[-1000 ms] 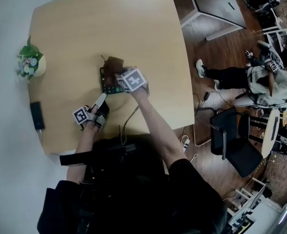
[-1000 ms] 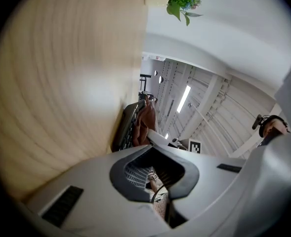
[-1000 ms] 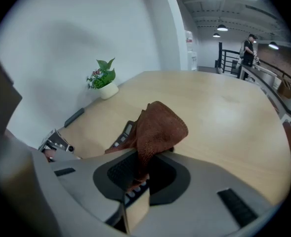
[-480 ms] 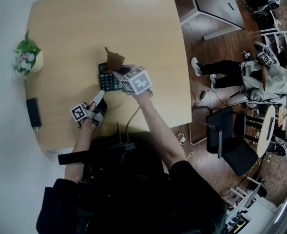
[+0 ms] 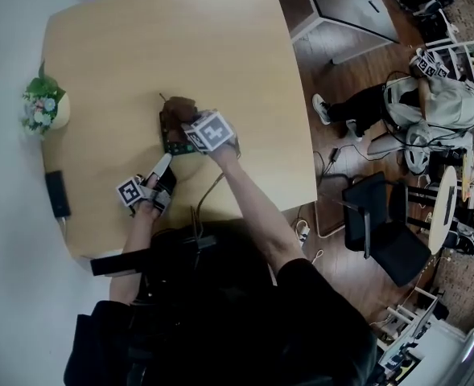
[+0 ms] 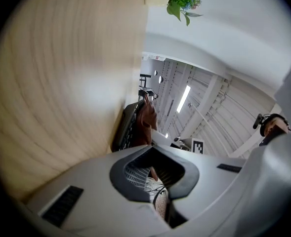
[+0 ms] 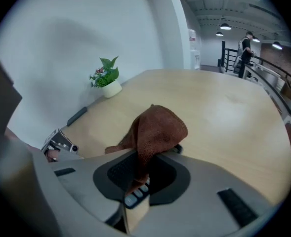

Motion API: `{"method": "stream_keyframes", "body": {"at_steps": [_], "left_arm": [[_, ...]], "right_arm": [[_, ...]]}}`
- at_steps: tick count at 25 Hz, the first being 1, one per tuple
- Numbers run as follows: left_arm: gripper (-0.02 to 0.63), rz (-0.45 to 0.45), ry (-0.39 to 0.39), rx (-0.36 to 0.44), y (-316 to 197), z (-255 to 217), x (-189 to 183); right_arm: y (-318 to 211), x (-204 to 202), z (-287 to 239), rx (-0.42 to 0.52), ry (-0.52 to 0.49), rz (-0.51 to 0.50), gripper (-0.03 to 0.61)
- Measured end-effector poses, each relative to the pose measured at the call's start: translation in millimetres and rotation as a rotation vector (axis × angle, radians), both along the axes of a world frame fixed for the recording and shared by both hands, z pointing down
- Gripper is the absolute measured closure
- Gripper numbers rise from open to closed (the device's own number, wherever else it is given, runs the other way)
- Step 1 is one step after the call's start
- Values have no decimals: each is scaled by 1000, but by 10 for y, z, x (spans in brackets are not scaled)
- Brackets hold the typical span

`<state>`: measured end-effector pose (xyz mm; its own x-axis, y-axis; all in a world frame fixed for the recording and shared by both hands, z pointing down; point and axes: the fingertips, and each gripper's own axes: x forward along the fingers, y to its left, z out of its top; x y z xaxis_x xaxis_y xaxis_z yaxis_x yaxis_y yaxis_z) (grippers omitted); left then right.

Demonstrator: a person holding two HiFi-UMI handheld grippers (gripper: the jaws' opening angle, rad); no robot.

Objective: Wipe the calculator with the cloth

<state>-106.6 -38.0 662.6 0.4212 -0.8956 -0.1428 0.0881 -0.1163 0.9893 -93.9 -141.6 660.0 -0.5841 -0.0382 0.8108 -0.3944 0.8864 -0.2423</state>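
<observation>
R hand-held gripper (image 7: pixel 137 177), tilted down, clamps cloth (image 7: pixel 157 127) on calculator (image 5: pixel 171 142); L hand-held gripper (image 5: pixel 163 166) closed.

Lighting is bright and even, supplied by overhead strip lights (image 6: pixel 183 98). The table (image 5: pixel 180 39) shows a soft sheen and only faint shadows. All views bend at the edges; both gripper views have dark corners, and their nearest surfaces are blurred.

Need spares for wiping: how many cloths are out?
1: the brown cloth, pinched in the right gripper, on the calculator. None else shows; more could be hidden.
</observation>
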Motion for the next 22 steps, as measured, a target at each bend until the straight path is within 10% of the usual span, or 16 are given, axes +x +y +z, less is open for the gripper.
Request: {"method": "stream_keyframes", "body": {"at_steps": [8,15,22], "left_arm": [[617,-2,2,4,2,-9,16],[617,-5,11,5,7,4,-6],[618,-4,12,3,11,10,16]], "right_arm": [[-348,1114,120,-1,98,220,528],[254,-236,-547,-85,-219,0,526],[230,-334,34,-84,-48,-33,526]]}}
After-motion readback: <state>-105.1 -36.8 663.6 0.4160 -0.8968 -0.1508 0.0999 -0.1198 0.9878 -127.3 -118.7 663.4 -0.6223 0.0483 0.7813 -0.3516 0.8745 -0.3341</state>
